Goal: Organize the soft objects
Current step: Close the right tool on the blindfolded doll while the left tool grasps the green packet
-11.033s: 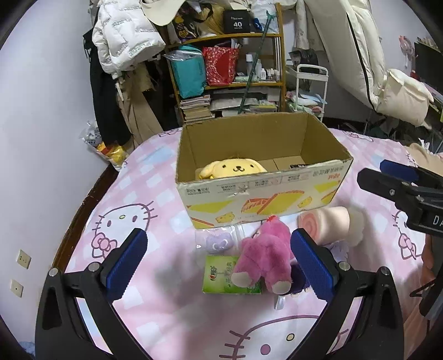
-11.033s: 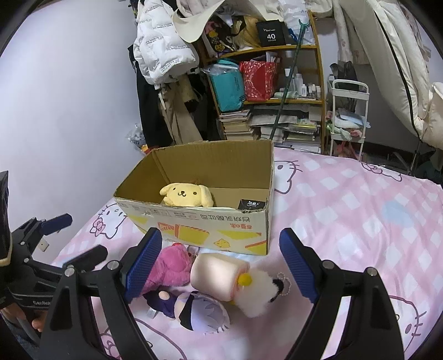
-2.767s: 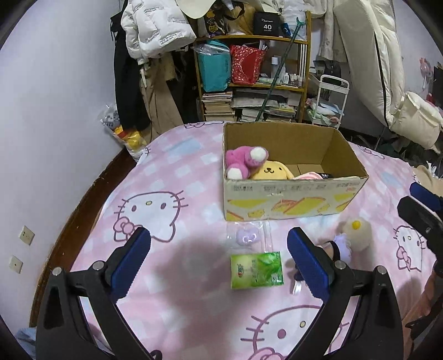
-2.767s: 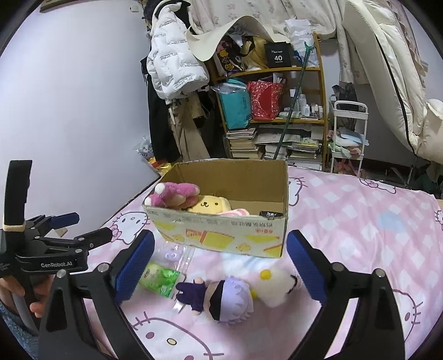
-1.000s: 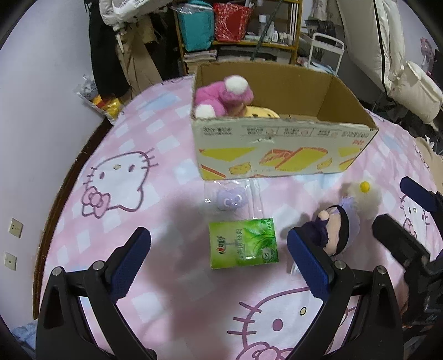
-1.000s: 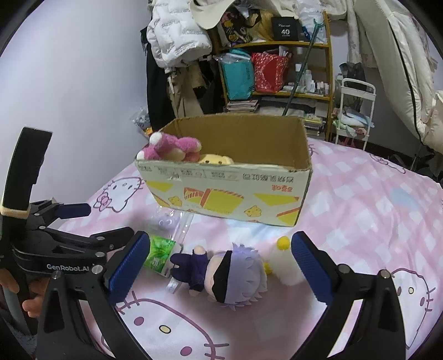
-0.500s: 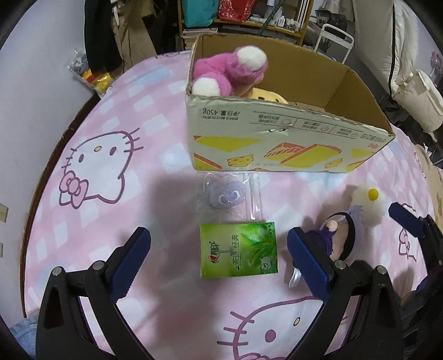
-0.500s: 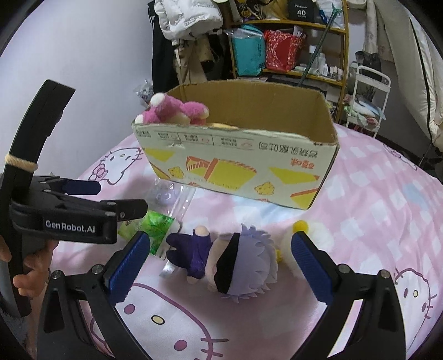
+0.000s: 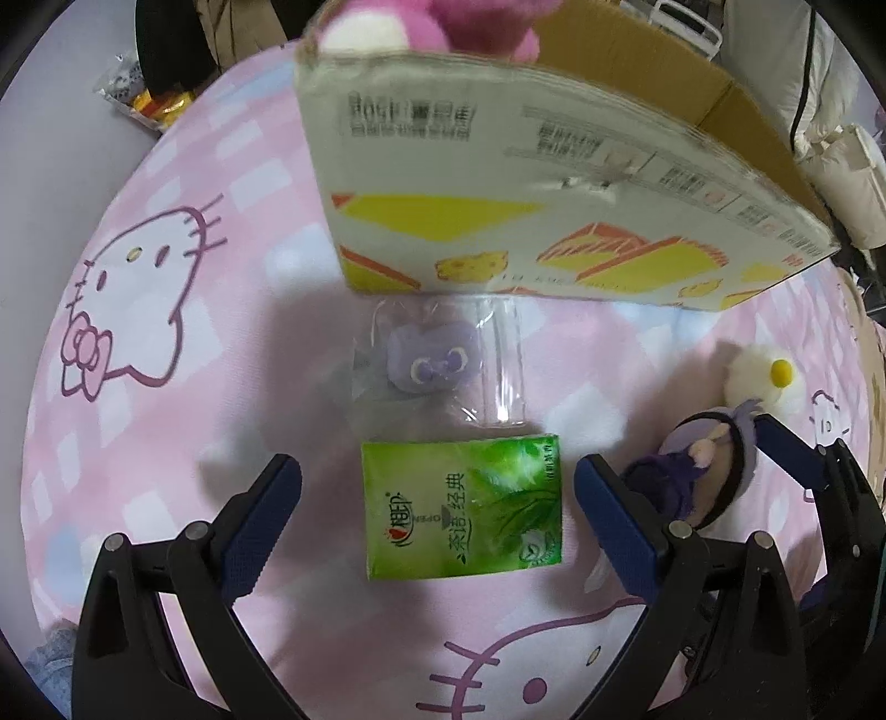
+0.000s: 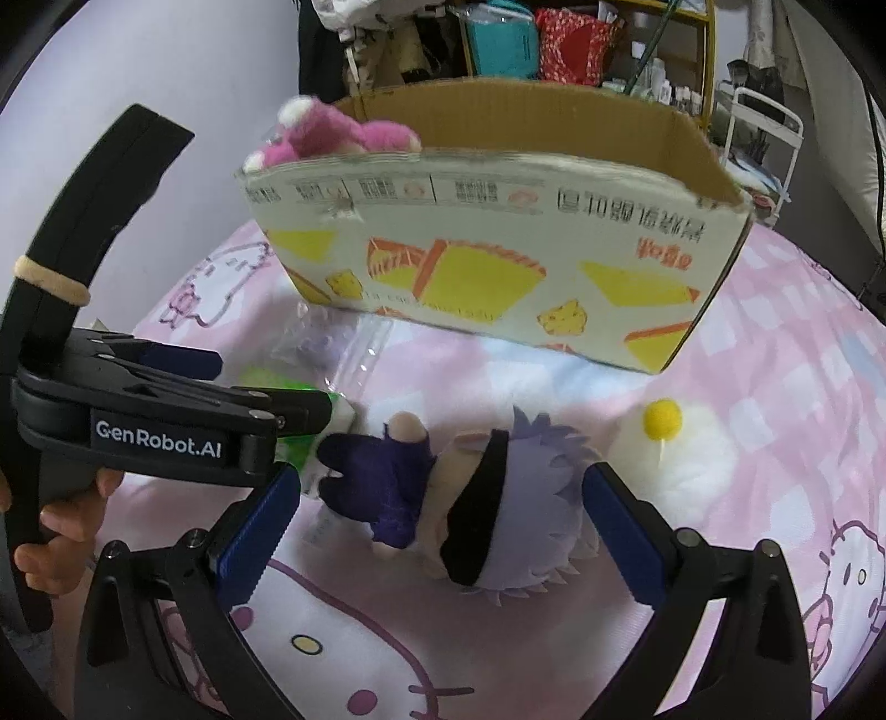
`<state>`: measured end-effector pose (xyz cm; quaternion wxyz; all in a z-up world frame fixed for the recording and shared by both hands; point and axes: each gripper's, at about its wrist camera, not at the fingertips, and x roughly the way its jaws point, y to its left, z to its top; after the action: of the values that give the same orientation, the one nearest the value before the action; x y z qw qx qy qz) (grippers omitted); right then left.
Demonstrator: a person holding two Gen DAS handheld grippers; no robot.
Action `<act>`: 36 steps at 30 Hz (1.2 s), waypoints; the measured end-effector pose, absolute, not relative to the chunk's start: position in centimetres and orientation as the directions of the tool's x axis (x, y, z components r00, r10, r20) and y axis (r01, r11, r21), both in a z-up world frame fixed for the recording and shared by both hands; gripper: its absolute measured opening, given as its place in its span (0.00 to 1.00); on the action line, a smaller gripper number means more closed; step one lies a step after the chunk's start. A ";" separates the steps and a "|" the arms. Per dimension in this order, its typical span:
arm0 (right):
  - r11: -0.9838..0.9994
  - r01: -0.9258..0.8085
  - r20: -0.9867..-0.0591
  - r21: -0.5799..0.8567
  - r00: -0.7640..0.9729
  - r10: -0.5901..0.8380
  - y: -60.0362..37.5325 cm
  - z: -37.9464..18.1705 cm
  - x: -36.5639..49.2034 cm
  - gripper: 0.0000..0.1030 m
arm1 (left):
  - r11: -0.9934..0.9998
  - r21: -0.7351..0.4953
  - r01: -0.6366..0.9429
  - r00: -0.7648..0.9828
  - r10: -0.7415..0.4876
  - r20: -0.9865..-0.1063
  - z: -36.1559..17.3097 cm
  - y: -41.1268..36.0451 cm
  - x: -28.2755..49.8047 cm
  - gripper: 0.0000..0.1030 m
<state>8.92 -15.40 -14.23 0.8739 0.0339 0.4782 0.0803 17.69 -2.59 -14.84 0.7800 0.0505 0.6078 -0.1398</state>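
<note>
Left wrist view: left gripper [image 9: 437,501] spread wide, holding nothing, fingers either side of a green tissue pack [image 9: 464,505] lying flat on the bedspread [image 9: 166,443]. Looks lined up to pinch the pack by its long edges. Just beyond it, a small purple toy in a clear bag [image 9: 437,363], then the cardboard box [image 9: 554,221]. A pink plush [image 9: 443,25] hangs over the box rim. Image blurred.

Right wrist view: right gripper [image 10: 440,520] also fully open and empty, straddling a purple-haired doll [image 10: 476,498] lying on its side. White fluffy toy [image 10: 686,443] just right of the doll. Probably the next pickup.

Surface: pink checked cartoon-cat bedspread, soft. Room behind: cluttered shelves [image 10: 554,50], hanging clothes.
</note>
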 end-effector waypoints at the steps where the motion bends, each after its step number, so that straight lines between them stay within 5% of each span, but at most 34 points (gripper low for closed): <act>1: 0.986 -0.104 -0.836 0.131 0.523 0.166 -15.4 -14.5 9.0 1.00 | 0.956 -0.092 0.278 0.212 -0.154 -0.965 -15.2 -2.6 17.8 0.95; 22: 0.989 -0.078 -0.868 0.127 0.474 0.149 -16.0 -16.2 10.5 1.00 | 0.963 -0.109 0.248 0.178 -0.156 -0.972 -16.9 -2.1 18.8 0.95; 28: 0.993 -0.088 -0.874 0.075 0.473 0.108 -16.0 -16.3 10.5 0.90 | 0.962 -0.053 0.268 0.174 -0.103 -0.979 -17.4 -3.1 18.1 0.94; 33: 0.994 -0.098 -0.876 0.054 0.473 0.094 -15.6 -16.3 10.5 0.86 | 0.973 -0.052 0.226 0.192 -0.097 -0.977 -17.0 -2.3 18.1 0.73; 36: 0.993 -0.097 -0.871 0.065 0.480 0.104 -15.9 -16.1 10.4 0.84 | 0.974 -0.063 0.219 0.199 -0.108 -0.974 -16.9 -1.9 18.0 0.72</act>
<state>10.44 -15.85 -16.11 0.8602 0.0033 0.5066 0.0583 17.99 -1.92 -16.89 0.7730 0.0445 0.6239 -0.1055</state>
